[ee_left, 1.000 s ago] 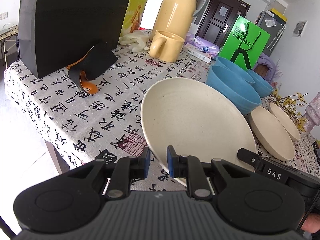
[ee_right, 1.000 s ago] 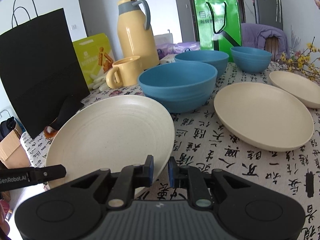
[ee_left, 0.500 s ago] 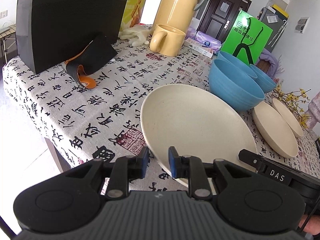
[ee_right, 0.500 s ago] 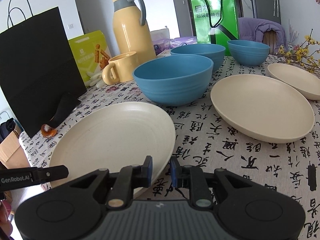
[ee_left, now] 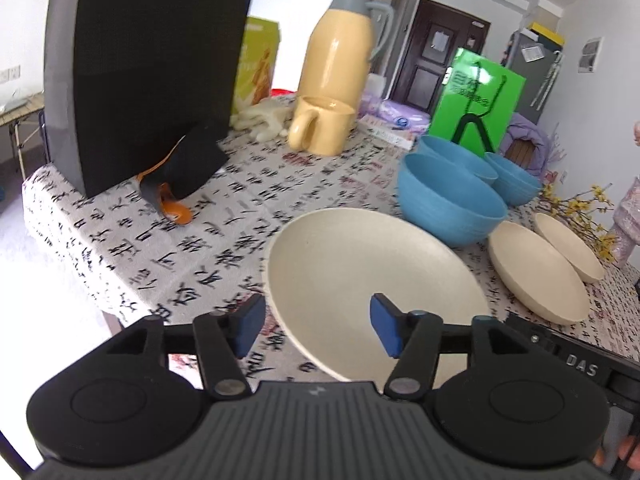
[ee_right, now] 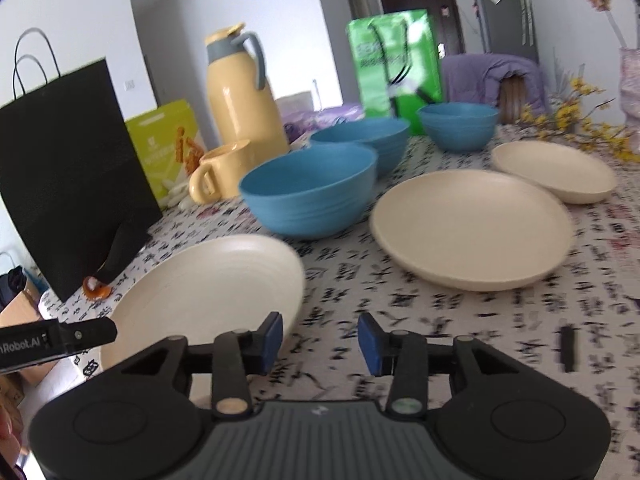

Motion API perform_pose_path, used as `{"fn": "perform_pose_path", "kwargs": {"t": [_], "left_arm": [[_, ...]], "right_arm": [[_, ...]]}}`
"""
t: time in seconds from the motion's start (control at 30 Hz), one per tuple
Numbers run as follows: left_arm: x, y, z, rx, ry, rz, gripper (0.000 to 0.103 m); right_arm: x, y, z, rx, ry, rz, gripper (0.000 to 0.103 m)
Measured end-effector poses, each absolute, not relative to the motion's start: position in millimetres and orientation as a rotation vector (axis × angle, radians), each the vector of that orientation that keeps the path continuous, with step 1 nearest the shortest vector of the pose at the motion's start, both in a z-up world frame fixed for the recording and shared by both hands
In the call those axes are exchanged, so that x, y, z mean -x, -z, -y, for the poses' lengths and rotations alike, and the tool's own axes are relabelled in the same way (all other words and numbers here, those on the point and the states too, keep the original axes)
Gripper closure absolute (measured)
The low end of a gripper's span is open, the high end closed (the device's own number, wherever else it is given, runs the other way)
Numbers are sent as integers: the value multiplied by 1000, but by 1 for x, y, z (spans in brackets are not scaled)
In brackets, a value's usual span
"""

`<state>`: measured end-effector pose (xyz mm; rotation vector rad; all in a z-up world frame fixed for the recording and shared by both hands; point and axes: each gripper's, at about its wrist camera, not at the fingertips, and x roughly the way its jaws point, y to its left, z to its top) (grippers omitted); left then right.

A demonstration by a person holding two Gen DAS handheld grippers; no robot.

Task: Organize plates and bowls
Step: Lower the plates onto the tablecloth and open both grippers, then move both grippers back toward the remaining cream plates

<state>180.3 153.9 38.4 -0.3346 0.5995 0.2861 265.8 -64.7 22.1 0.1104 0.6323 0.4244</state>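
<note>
Left wrist view: my left hand-held gripper (ee_left: 316,330) gapes wide over the near cream plate (ee_left: 372,280); my right hand-held gripper (ee_right: 320,344) is spread wide beside that plate.

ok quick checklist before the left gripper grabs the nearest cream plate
1. Left gripper open: ok, fingers spread wide.
2. Rim of nearest cream plate between the fingers: ok, though whether they touch it cannot be told.
3. Plate lying flat on the tablecloth: cannot tell, its near edge hangs over the table edge.
4. Right gripper open and holding nothing: ok.
5. Blue bowl apart from the plate: ok.
6. Middle cream plate bare for stacking: ok.
</note>
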Motion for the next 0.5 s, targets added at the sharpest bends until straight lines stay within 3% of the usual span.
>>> {"fn": "perform_pose_path", "kwargs": {"t": [0.07, 0.3, 0.5], "left_arm": [[-180, -39, -141, 314, -264, -595, 31], [-174, -47, -70, 157, -111, -518, 20], [-159, -46, -12, 78, 94, -465, 7]], "right_arm": [[-258, -26, 81, -118, -400, -605, 55], [-219, -38, 153, -126, -240, -501, 41], [-172, -43, 216, -119, -118, -403, 20]]}}
